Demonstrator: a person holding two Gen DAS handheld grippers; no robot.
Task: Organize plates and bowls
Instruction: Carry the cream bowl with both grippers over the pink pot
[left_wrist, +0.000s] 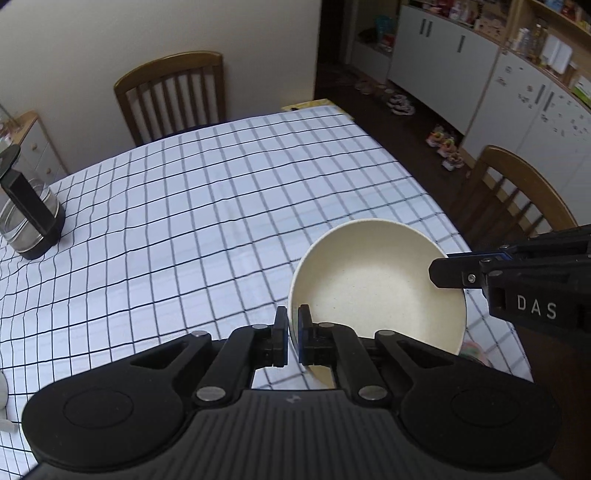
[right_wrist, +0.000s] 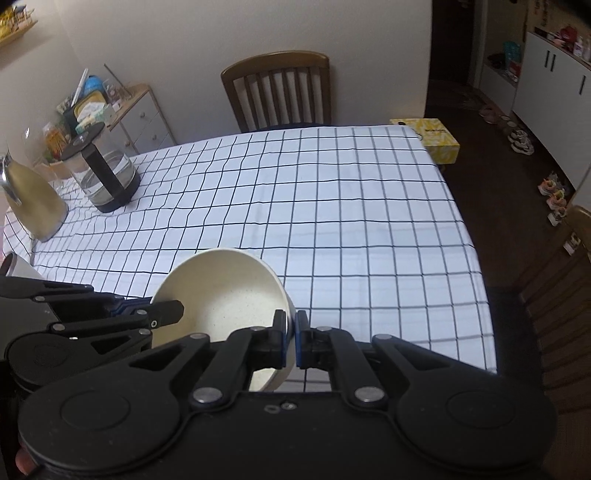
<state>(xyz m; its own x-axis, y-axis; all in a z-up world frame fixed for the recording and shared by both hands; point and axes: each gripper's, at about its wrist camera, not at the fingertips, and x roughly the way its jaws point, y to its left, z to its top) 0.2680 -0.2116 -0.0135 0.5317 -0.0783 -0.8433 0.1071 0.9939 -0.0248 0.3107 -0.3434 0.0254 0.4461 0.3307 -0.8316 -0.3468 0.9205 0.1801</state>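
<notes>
A cream bowl (left_wrist: 373, 280) hangs tilted above the checked tablecloth (left_wrist: 203, 206), held from two sides. My left gripper (left_wrist: 292, 321) is shut on the bowl's near-left rim, one pad outside the wall and one inside. The right gripper (left_wrist: 454, 275) reaches in from the right and grips the opposite rim. In the right wrist view the same bowl (right_wrist: 229, 295) sits low and left of centre, with my right gripper (right_wrist: 291, 328) shut on its right rim and the left gripper (right_wrist: 166, 312) clamped on its left rim. No plates are in view.
A glass kettle (right_wrist: 105, 173) and a gold jug (right_wrist: 33, 199) stand at the table's far left. A white object (right_wrist: 18, 267) lies near the left edge. A wooden chair (right_wrist: 280, 92) stands at the far side, another chair (left_wrist: 517, 192) at the right. A yellow box (right_wrist: 432, 138) sits past the far right corner.
</notes>
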